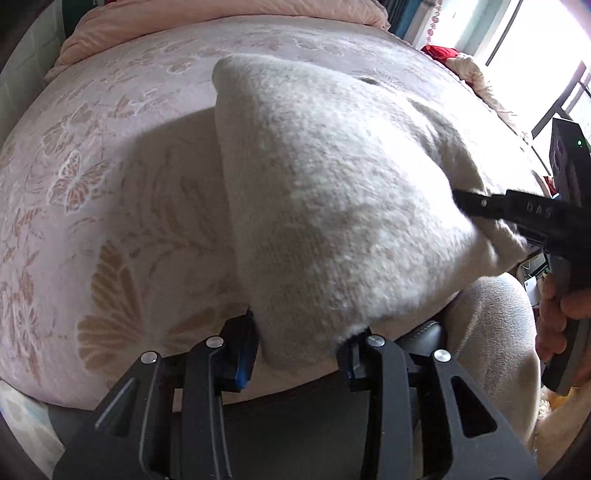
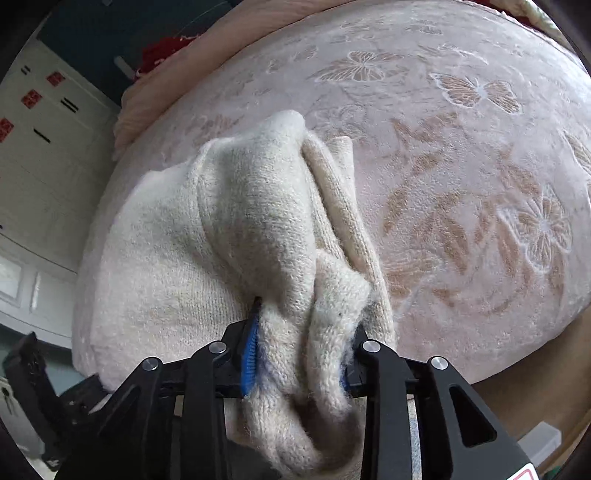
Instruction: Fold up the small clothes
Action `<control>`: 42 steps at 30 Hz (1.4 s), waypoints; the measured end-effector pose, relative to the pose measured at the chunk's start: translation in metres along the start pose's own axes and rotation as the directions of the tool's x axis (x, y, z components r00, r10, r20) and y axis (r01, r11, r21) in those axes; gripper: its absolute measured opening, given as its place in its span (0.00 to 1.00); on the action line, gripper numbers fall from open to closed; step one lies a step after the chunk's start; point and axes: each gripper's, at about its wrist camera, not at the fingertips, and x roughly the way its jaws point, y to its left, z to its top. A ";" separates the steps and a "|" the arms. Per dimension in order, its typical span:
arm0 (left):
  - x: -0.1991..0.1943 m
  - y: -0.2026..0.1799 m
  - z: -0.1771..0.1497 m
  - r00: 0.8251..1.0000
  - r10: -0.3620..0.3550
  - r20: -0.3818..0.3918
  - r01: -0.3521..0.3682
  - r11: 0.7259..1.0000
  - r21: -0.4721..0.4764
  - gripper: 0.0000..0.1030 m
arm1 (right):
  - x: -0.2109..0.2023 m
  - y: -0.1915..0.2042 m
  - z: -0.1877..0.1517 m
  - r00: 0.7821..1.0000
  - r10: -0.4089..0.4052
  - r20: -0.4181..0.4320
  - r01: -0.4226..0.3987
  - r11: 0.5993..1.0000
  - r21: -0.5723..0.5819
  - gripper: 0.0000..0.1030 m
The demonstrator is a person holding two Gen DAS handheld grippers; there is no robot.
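A cream knitted garment (image 1: 332, 206) is lifted off the pink bed cover (image 1: 92, 166) and hangs between both grippers. My left gripper (image 1: 301, 347) grips its near edge, jaws closed on the knit. My right gripper (image 2: 301, 354) is shut on a bunched fold of the same garment (image 2: 258, 229); it also shows in the left wrist view (image 1: 476, 206) at the right, pinching the cloth's right corner. The far end of the garment rests on the bed.
The bed cover (image 2: 461, 184) has a butterfly and flower pattern. A peach quilt (image 1: 166, 22) lies along the far edge. Red cloth (image 1: 439, 53) sits by a bright window. White cabinets (image 2: 40, 147) stand at left. The person's leg (image 1: 495, 332) is near right.
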 end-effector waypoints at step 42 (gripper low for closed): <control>0.019 -0.006 0.053 0.999 0.045 0.011 -0.044 0.998 -0.053 0.75 | -0.006 0.011 -0.018 0.992 -0.115 0.043 0.118 0.990 -0.081 0.04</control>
